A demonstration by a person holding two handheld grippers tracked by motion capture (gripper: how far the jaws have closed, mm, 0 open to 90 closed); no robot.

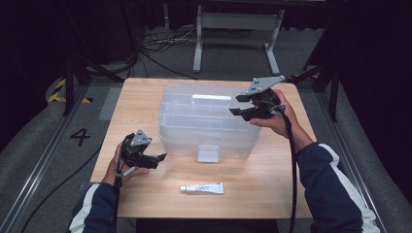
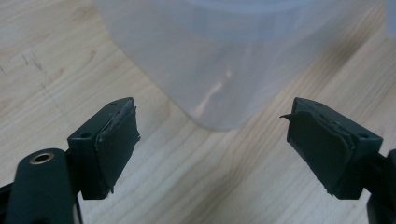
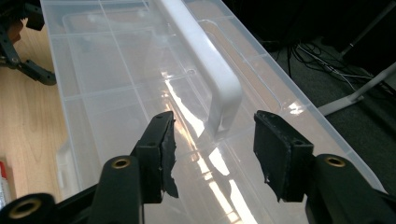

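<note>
- Two grippers are seen around one clear plastic box, which stands lidded in the middle of the wooden table.
- From the high view alone, a white tube is seen lying flat on the table near the box's front wall; its print is too small to be read.
- A white latch is seen at the middle of the box's front wall.
- In the right gripper view, a white handle is shown running along the box's lid, with dividers visible through the lid; no contents can be made out.
- The right gripper is held above the box's right end, its fingers parted about halfway, with nothing gripped.
- The left gripper is held just off the box's front left corner, fingers wide apart and empty.
- In the left gripper view, the box's rounded corner is seen ahead of the fingers, apart from them.
</note>
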